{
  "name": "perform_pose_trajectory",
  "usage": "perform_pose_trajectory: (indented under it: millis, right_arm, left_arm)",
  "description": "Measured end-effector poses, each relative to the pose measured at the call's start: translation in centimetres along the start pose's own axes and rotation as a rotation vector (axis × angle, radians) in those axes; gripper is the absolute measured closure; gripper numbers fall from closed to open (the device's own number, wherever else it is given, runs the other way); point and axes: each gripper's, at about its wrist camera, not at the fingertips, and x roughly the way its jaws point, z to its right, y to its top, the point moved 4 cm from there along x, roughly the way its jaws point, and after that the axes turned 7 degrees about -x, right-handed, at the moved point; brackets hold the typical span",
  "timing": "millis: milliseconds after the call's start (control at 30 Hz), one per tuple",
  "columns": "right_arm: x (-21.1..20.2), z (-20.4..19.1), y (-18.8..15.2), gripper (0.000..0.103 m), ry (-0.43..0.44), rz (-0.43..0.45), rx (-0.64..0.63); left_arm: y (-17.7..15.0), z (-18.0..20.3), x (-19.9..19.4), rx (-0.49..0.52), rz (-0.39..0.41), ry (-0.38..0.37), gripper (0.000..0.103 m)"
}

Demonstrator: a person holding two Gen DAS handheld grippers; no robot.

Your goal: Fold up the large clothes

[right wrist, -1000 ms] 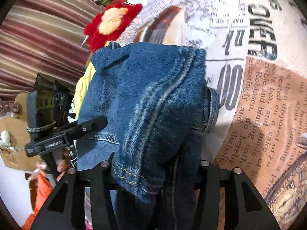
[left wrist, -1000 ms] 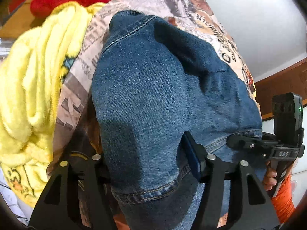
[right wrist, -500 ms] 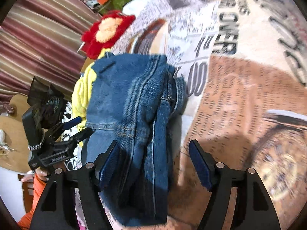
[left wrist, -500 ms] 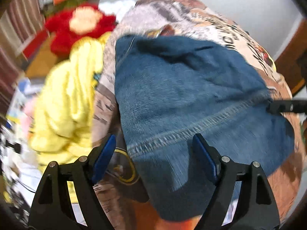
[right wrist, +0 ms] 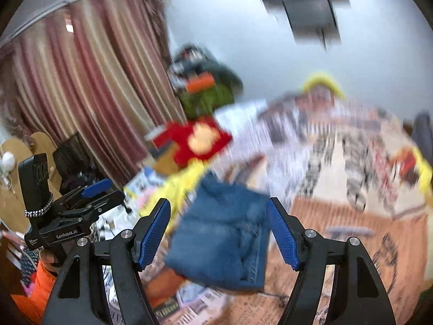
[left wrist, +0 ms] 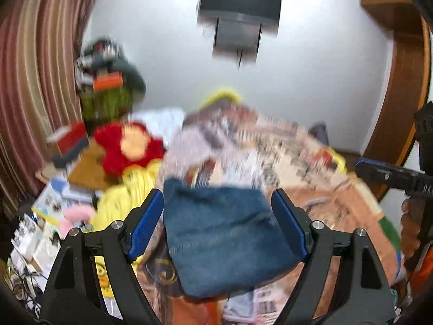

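Note:
Folded blue jeans lie as a compact bundle on the newspaper-print bedspread. My left gripper hovers well above them, open, with nothing between its blue pads. In the right wrist view the same jeans lie below my right gripper, which is also open and lifted clear of the cloth. The other hand's gripper shows at each frame's edge: the right one and the left one. Both pictures are motion-blurred.
A yellow blanket and a red plush toy lie left of the jeans. Boxes and clutter fill the floor at the left, by a striped curtain. A dark wall unit hangs above; a wooden frame stands right.
Both grippers let go of the jeans, opened and rose away from the bed, tilting up towards the wall. The jeans stay folded on the bedspread.

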Motion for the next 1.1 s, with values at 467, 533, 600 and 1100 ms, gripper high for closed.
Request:
perform_pose_trajectory:
  millis: [467, 533, 600, 1100]
  right_arm:
    - [-10.3, -8.8, -1.4, 0.032, -0.166, 0.289, -0.159]
    - [-10.7, -9.3, -1.8, 0.032, -0.191, 0.288, -0.176]
    - [-10.7, -9.6, -2.3, 0.032, -0.211, 0.279, -0.176]
    - [-11.4, -9.5, -2.7, 0.0, -0.285, 0.305, -0.144]
  left_arm:
    - [-0.6, 4.5, -11.3, 0.053, 0.358, 0.067, 0.021]
    - [-0.9, 4.6, -11.6, 0.058, 0.367, 0.075, 0.02]
    - [-1.1, 4.7, -11.8, 0.052, 0.365, 0.084, 0.017]
    - [-2.4, 4.4, -11.5, 0.021, 0.328, 0.094, 0.005]
